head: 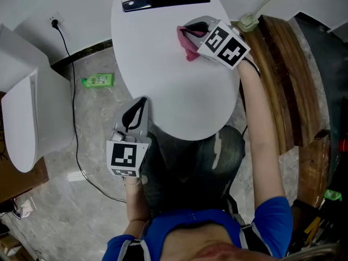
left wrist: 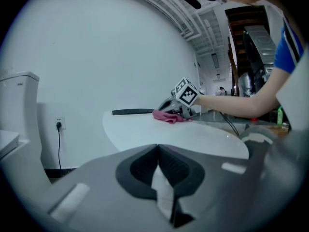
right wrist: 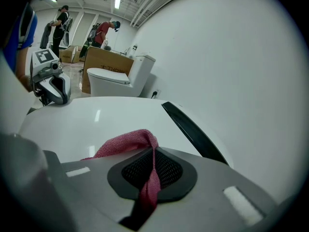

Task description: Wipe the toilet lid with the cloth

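Note:
The white toilet lid (head: 163,75) fills the middle of the head view, with a black hinge strip (head: 168,0) at its far end. My right gripper (head: 185,34) is shut on a pink cloth (head: 187,48), which is pressed on the lid's far right part. In the right gripper view the pink cloth (right wrist: 130,146) runs between the shut jaws and bunches on the lid (right wrist: 96,117). My left gripper (head: 135,113) hangs shut and empty at the lid's near left rim. From the left gripper view, the cloth (left wrist: 169,116) lies across the lid (left wrist: 169,134).
A second white toilet (head: 27,118) stands at the left, with a wall socket and black cable (head: 68,53) behind it. A green bottle (head: 98,81) lies on the stone floor. A wooden edge (head: 288,80) runs along the right. People stand far off (right wrist: 104,33).

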`<state>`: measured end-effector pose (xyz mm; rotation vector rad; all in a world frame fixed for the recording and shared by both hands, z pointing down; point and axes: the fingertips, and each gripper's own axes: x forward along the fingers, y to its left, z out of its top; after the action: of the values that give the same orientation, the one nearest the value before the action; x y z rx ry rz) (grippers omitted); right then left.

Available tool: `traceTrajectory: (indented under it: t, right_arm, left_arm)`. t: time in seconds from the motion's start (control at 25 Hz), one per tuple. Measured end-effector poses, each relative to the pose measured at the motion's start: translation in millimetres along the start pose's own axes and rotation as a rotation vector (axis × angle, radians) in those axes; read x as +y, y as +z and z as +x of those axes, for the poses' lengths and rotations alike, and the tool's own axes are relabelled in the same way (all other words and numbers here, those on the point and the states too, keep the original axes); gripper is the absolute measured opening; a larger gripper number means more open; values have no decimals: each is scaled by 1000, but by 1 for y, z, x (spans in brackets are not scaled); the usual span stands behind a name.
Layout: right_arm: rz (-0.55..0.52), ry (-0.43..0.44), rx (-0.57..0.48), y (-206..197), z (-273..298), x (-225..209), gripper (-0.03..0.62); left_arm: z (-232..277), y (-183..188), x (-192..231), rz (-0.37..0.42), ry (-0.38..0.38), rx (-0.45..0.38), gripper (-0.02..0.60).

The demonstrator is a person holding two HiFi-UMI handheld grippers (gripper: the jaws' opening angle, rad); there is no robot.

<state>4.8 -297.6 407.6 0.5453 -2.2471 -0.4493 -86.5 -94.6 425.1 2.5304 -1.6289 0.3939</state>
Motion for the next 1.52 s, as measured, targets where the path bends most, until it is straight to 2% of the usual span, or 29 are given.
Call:
traceTrajectory:
  t: [0.52,0.76,1.12,1.52]
  right_arm:
    - [67,-34,-3,-30,-16,-20,9]
    - [114,-50,3,-51,-27,-32,9]
    - [175,-96,-7,-75,-39,-47,9]
    - [216,-118,-25,-87,-49,-50,9]
  left_arm:
    - [1,1,0,-1,2,4,3]
    - [1,0,-1,14,-20,14,3]
    - [2,0,1,6,-5,8,2]
    - [3,0,-1,2,-4,5,3]
